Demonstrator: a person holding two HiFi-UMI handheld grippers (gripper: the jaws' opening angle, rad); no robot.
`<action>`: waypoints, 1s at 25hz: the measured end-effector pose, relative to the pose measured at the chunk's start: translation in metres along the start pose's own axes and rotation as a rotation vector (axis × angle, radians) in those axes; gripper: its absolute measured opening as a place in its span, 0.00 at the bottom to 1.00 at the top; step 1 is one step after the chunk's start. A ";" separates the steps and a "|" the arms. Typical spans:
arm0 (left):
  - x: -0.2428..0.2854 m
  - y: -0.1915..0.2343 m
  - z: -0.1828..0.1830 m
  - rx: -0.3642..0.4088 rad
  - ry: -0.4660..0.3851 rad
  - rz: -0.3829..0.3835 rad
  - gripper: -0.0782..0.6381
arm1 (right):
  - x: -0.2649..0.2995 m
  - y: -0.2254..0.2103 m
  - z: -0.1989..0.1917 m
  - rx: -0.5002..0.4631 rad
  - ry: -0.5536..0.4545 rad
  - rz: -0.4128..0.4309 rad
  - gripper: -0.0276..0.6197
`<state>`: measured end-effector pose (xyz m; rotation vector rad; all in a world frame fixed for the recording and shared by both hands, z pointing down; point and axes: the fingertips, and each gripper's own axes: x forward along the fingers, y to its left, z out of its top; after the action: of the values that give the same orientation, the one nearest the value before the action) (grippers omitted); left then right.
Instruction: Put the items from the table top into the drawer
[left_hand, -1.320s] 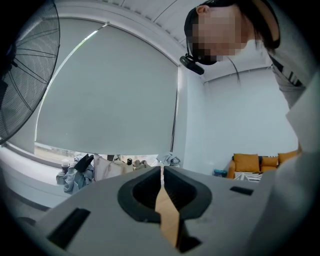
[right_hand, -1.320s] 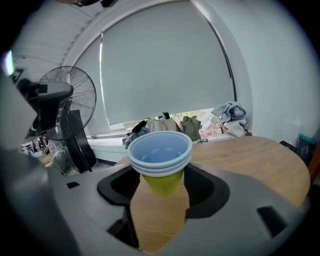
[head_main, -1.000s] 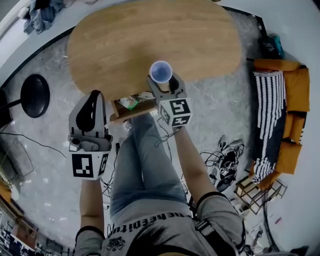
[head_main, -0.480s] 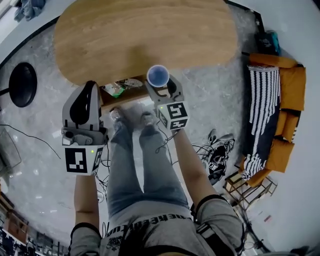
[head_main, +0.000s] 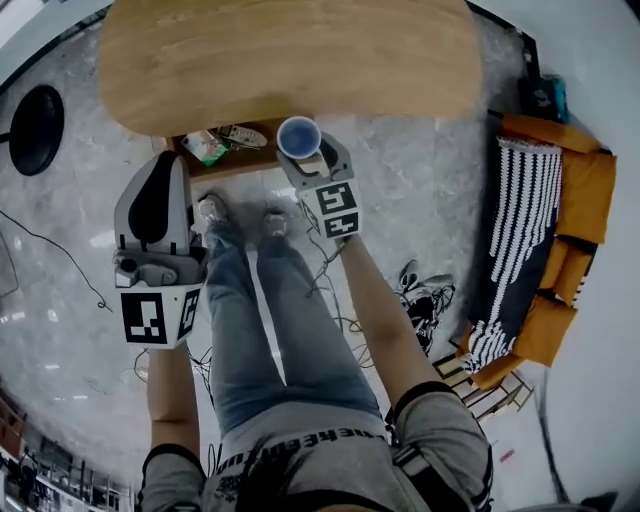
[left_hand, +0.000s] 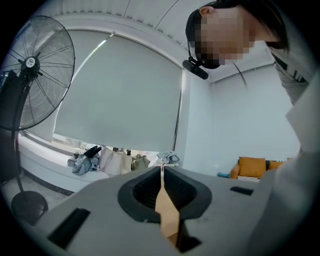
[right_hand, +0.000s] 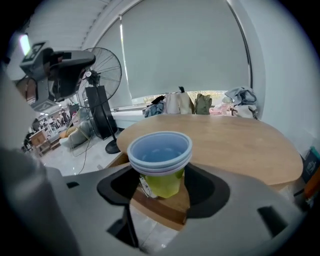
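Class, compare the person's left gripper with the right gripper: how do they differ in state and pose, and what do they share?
The left gripper has its fingers shut on nothing. The right gripper has its fingers apart, gripping a blue-rimmed cup. The left gripper points roughly level toward the window, while the right gripper tilts down toward the table. Both have the same grey body.

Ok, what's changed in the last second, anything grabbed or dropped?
The right gripper carried the blue-rimmed cup off the table edge and down to the right end of the open drawer. The left gripper followed, left of the drawer. Nothing grabbed or released: right jaws stay on the cup, left jaws stay shut and empty, items in the drawer unmoved.
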<state>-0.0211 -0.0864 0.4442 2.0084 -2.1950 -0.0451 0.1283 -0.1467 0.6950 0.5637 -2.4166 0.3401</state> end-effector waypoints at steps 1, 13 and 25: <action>-0.003 -0.003 -0.003 -0.003 0.001 0.010 0.14 | 0.002 0.002 -0.005 -0.020 0.010 0.016 0.47; -0.027 -0.013 -0.027 -0.002 0.008 0.120 0.14 | 0.041 0.005 -0.057 -0.181 0.124 0.110 0.48; -0.033 -0.005 -0.044 0.008 0.042 0.168 0.14 | 0.073 0.002 -0.086 -0.354 0.222 0.149 0.48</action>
<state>-0.0076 -0.0505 0.4835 1.8040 -2.3311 0.0260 0.1196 -0.1365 0.8069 0.1786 -2.2359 0.0295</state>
